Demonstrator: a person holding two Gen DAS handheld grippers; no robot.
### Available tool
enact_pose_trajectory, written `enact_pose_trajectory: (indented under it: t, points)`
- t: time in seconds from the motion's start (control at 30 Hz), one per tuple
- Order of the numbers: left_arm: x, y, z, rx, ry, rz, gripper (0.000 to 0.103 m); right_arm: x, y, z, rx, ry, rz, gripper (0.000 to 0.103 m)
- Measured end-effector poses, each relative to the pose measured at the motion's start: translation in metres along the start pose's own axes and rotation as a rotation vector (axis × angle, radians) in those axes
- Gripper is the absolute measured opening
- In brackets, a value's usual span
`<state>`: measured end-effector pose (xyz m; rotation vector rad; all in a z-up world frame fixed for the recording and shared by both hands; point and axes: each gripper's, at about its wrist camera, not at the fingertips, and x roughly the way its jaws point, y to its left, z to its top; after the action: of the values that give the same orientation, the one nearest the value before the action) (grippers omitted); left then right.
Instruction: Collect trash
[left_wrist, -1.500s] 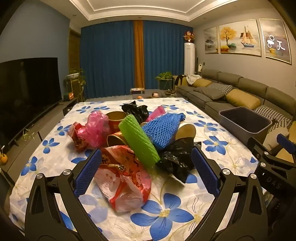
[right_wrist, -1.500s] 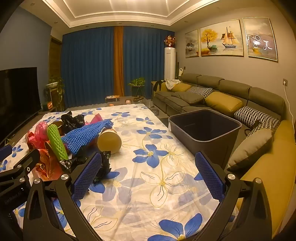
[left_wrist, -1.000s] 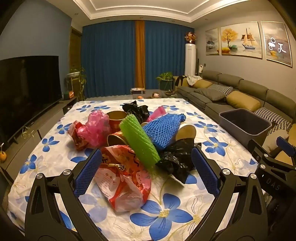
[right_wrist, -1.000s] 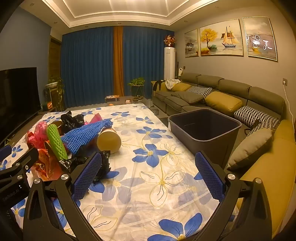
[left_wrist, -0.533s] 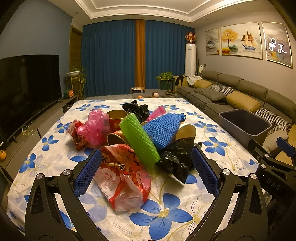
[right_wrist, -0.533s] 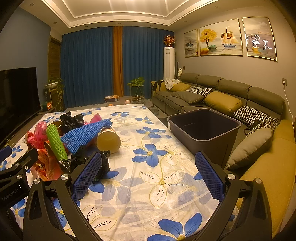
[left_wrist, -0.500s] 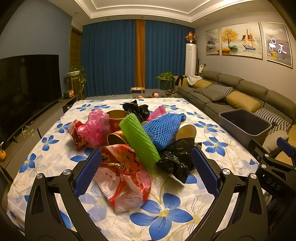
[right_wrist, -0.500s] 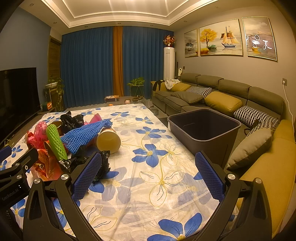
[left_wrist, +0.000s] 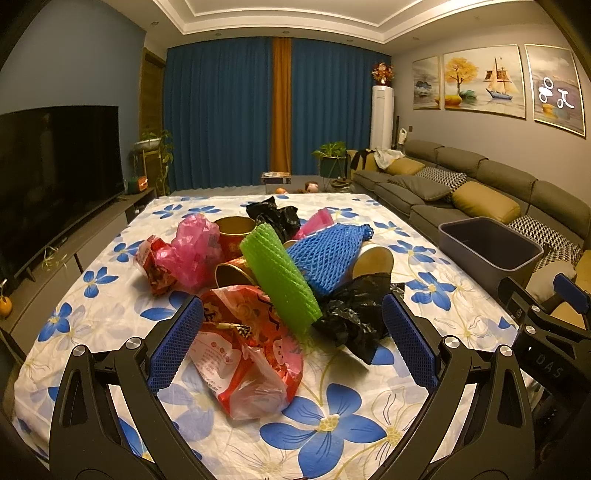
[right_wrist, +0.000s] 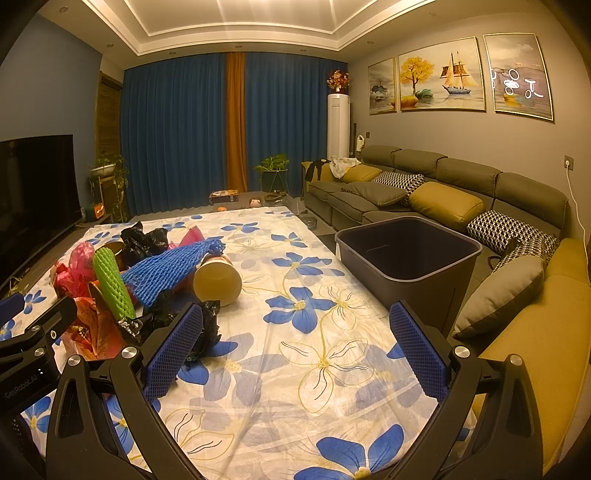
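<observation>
A heap of trash lies on the flowered tablecloth (left_wrist: 332, 424): a red-and-white plastic bag (left_wrist: 243, 350), green foam net (left_wrist: 280, 280), blue foam net (left_wrist: 325, 254), black bag (left_wrist: 354, 314), pink bag (left_wrist: 192, 251) and several round cans (left_wrist: 373, 258). My left gripper (left_wrist: 291, 345) is open and empty, just before the red bag and black bag. My right gripper (right_wrist: 295, 350) is open and empty over bare cloth, right of the heap (right_wrist: 147, 280). A dark grey bin (right_wrist: 410, 258) stands past the table's right edge.
A long sofa with cushions (right_wrist: 443, 206) runs along the right wall behind the bin. A TV (left_wrist: 55, 173) on a low cabinet stands on the left. Blue curtains and plants stand at the far end.
The left wrist view has shifted very slightly; the trash heap and both open grippers stay as they were.
</observation>
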<state>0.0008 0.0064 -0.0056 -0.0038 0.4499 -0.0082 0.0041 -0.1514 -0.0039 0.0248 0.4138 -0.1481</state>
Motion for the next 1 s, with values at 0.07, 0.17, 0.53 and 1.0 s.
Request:
enact_pose_trajectory:
  t: [0.07,0.17,0.53,1.0]
  points:
    - [0.0002,0.0004,0.0003,0.000,0.000,-0.001,0.096,0.0003,-0.0003,0.0000,0.000,0.002,0.000,0.098]
    - [0.0003,0.0007,0.0004,-0.001,0.000,-0.001,0.096,0.0002,-0.0011,-0.0001,0.001,0.001,-0.001,0.098]
    - [0.0005,0.0011,-0.0002,-0.001,0.002,-0.001,0.096,0.0011,-0.0013,0.0004,0.002,0.002,0.000,0.098]
    - [0.0011,0.0010,0.0001,-0.002,0.004,-0.002,0.096,0.0019,-0.0016,0.0005,0.003,0.003,0.000,0.098]
